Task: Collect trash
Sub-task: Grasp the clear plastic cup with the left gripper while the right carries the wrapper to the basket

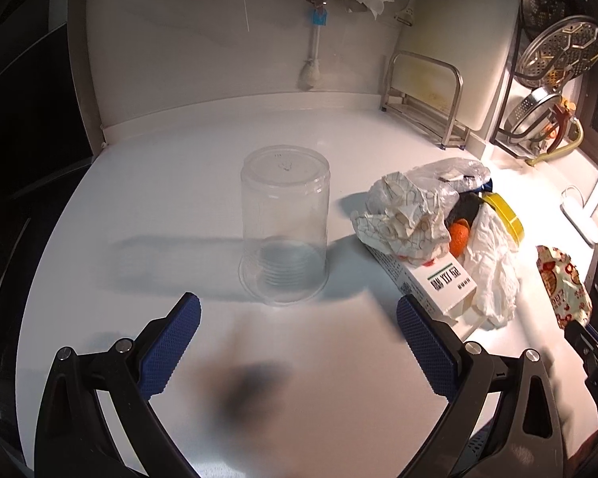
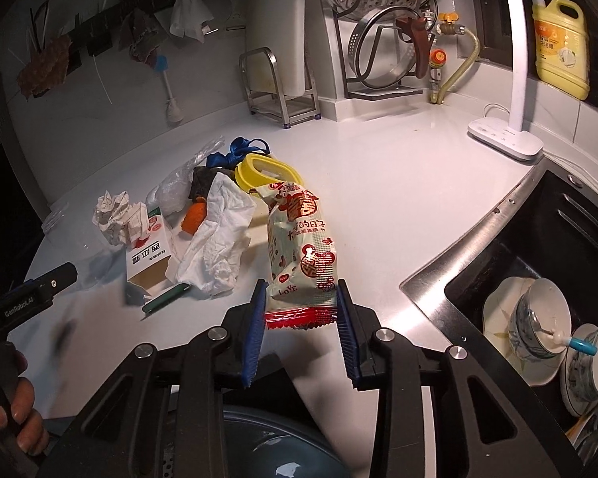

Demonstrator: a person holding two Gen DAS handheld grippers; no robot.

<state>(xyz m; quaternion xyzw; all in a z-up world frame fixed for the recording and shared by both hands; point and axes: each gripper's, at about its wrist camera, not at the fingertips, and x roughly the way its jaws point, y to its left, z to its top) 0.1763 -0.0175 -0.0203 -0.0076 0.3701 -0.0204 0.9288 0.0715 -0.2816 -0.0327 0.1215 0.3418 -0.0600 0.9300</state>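
The right gripper has clamped the snack wrapper mid-frame, lifted clear of the counter. The left gripper hangs wide open, empty. Next, I'd guess, it goes to a bin; none shows clearly.

Right gripper clamps snack wrapper above white counter, beside sink.

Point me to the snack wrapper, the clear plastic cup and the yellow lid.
snack wrapper [image 2: 301, 255], right wrist view, middle of the printed front, above the right gripper's pads.
clear plastic cup [image 1: 285, 215], left wrist view, side wall of the upside-down cup.
yellow lid [image 2: 259, 169], right wrist view, near rim.
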